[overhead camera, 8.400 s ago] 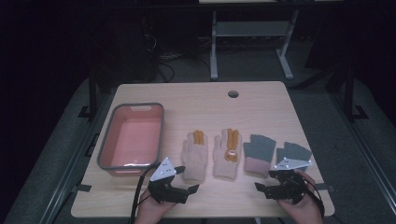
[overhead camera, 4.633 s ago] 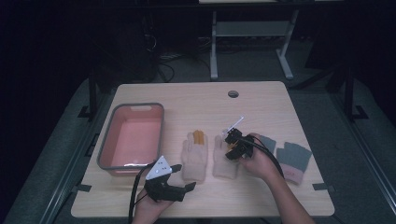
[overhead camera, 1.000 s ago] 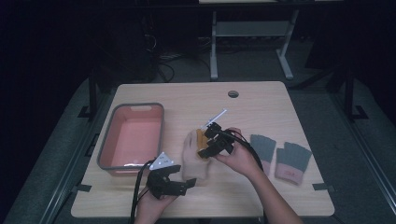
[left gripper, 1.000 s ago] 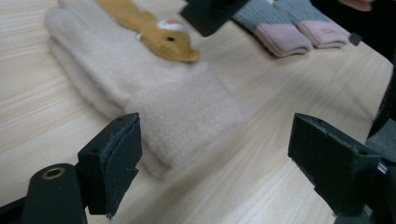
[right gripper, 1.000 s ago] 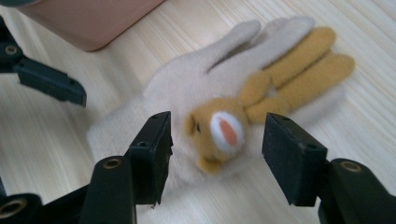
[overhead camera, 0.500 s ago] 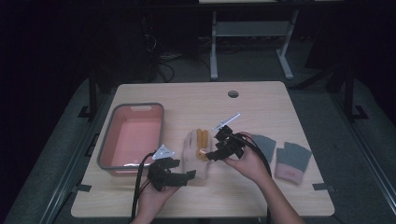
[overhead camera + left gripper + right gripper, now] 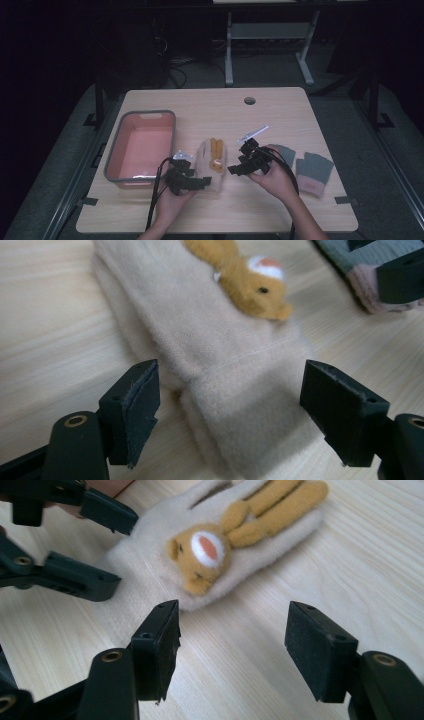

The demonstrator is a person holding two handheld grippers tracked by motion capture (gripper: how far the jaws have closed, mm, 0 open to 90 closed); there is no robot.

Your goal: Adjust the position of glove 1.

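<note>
Lying stacked on the wooden table (image 7: 280, 115), beside the pink bin (image 7: 140, 147): cream bear gloves (image 7: 212, 159). Straddling the cuff, left gripper (image 7: 230, 405), jaws apart and just closing; best squared to catch both layers. Hovering alongside, right gripper (image 7: 232, 645), spread, empty.

Left gripper (image 7: 192, 182): low over the table, jaws pointing toward 3 o'clock in the high view, spread apart but just been closing, pads pressing on nothing. Left hand (image 7: 170, 202) enters from 6 o'clock.

Right gripper (image 7: 239, 167): jaws aimed toward 9 o'clock, wide apart, empty. Right hand (image 7: 272, 175) behind it; forearm angles in from 5 o'clock.
</note>
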